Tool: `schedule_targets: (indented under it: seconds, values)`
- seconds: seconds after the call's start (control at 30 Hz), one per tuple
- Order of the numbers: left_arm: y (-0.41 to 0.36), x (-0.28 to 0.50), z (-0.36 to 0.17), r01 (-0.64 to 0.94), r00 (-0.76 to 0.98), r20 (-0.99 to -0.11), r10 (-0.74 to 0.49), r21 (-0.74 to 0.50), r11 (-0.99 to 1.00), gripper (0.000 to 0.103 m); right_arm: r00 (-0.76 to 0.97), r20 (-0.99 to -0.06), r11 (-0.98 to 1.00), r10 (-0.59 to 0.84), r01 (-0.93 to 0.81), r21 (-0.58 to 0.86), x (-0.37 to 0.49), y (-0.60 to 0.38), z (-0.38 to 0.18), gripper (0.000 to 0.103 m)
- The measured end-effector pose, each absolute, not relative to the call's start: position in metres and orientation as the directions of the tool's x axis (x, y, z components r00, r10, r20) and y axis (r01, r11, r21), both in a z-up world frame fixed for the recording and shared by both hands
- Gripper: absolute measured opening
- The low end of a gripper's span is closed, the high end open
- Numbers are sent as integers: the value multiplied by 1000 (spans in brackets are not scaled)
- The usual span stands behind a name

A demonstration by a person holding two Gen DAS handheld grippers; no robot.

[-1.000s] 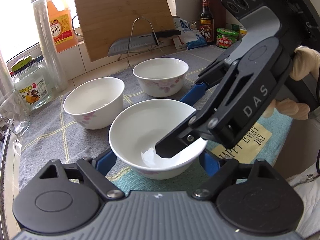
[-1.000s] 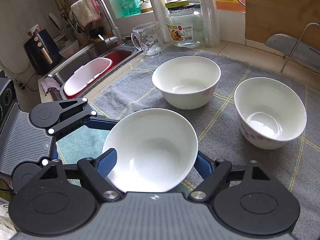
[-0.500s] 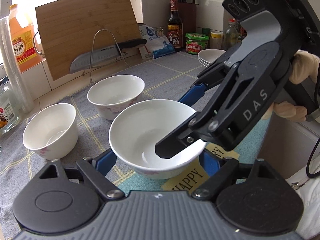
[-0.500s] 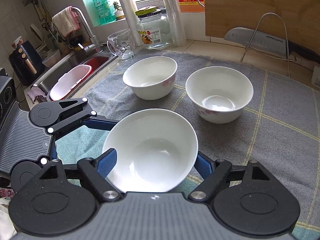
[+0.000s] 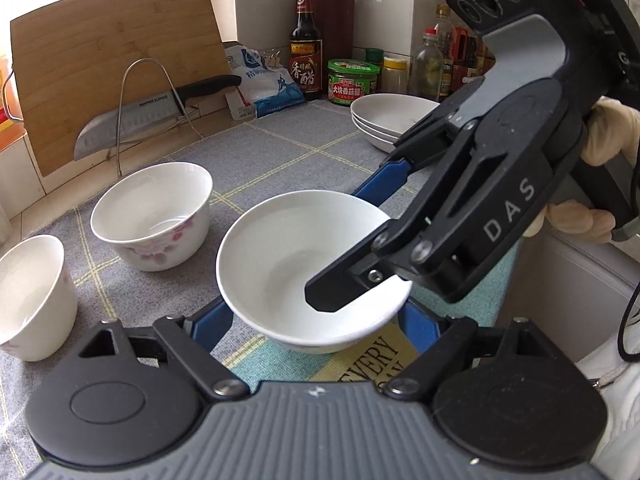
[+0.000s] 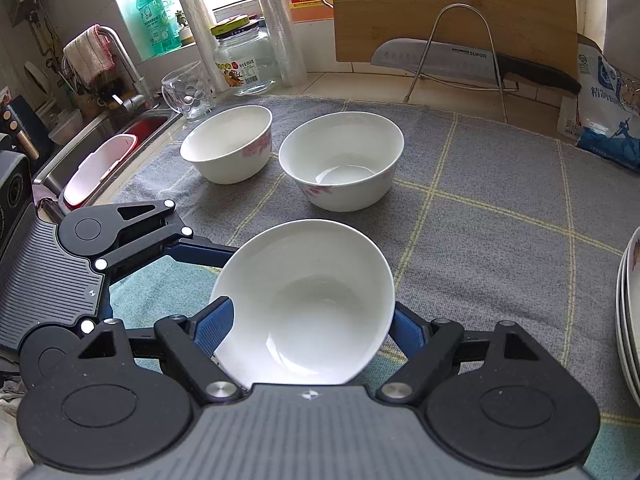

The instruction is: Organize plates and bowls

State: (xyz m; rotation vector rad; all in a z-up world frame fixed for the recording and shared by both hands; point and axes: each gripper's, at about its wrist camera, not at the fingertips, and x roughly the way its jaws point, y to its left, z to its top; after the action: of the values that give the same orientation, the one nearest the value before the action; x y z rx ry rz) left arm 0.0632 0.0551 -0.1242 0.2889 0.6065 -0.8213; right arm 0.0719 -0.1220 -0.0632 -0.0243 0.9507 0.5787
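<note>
A plain white bowl (image 5: 288,252) (image 6: 312,296) hangs just above the cloth, gripped from two sides at once. My left gripper (image 5: 316,312) is shut on it, blue pads against its left and right walls. My right gripper (image 6: 308,332) is shut on the same bowl; in the left wrist view one of its fingers (image 5: 340,288) reaches over the rim. Two flower-patterned bowls (image 6: 340,160) (image 6: 228,142) stand upright on the grey checked cloth (image 6: 500,240) beyond. A stack of white plates (image 5: 392,116) (image 6: 630,312) sits to the right.
A knife on a wire rack (image 5: 132,120) and a wooden cutting board (image 5: 112,52) stand at the back. Sauce bottles and jars (image 5: 352,84) line the wall behind the plates. A glass mug (image 6: 188,90) and the sink (image 6: 120,140) lie at far left.
Both grippers carried the white bowl rightward along the counter together. The two patterned bowls slid to the left in view, and the plate stack came into sight on the right.
</note>
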Motion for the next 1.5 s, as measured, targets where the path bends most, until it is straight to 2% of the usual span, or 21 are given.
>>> schedule_targets:
  seconds: [0.27, 0.33, 0.4, 0.93, 1.23, 1.5]
  values:
    - [52, 67, -126, 747, 520, -616, -592, -9, 665, 89, 432, -774, 843, 463, -484, 233, 75, -126, -66, 88]
    - [52, 66, -126, 750, 519, -609, -599, -11, 661, 91, 437, -772, 843, 461, -489, 226, 75, -126, -66, 92]
    - [53, 65, -126, 754, 514, -605, -608, -20, 657, 95, 454, -761, 843, 463, -491, 221, 73, -126, -63, 103]
    - [91, 66, -104, 679, 591, -594, -546, 1, 734, 96, 501, -737, 840, 455, -515, 169, 83, -124, -43, 103]
    - [112, 98, -88, 579, 673, -566, -476, 3, 816, 96, 517, -732, 834, 444, -538, 126, 103, -118, -33, 103]
    - [110, 131, -96, 529, 690, -568, -448, -27, 848, 95, 520, -729, 825, 445, -555, 108, 129, -113, -29, 103]
